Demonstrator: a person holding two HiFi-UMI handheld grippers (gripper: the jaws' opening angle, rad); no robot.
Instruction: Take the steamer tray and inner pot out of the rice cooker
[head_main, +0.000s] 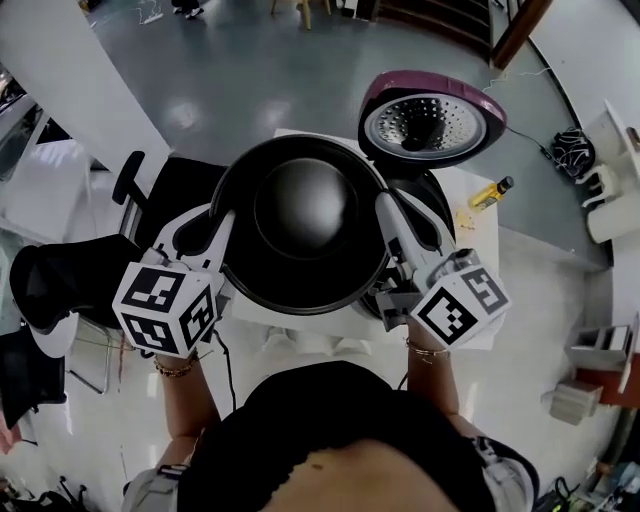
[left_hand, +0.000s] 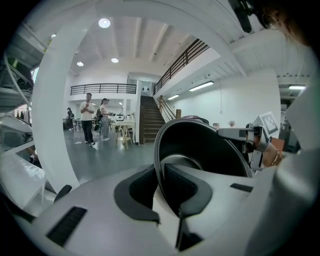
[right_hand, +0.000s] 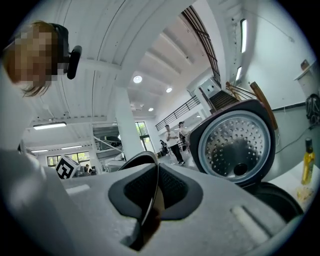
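Black inner pot (head_main: 305, 215) is held in the air over the white tabletop (head_main: 480, 235), just in front of the open-lidded rice cooker (head_main: 428, 120), left gripper (head_main: 222, 228) clamped tight on its left rim and right gripper (head_main: 386, 215) clamped tight on its right rim.

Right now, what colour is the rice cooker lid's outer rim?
Plum purple lid rim, clearest in head view.

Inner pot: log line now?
inner pot: held aloft; left hand-held gripper: shut on inner pot; right hand-held gripper: shut on inner pot; lid: open
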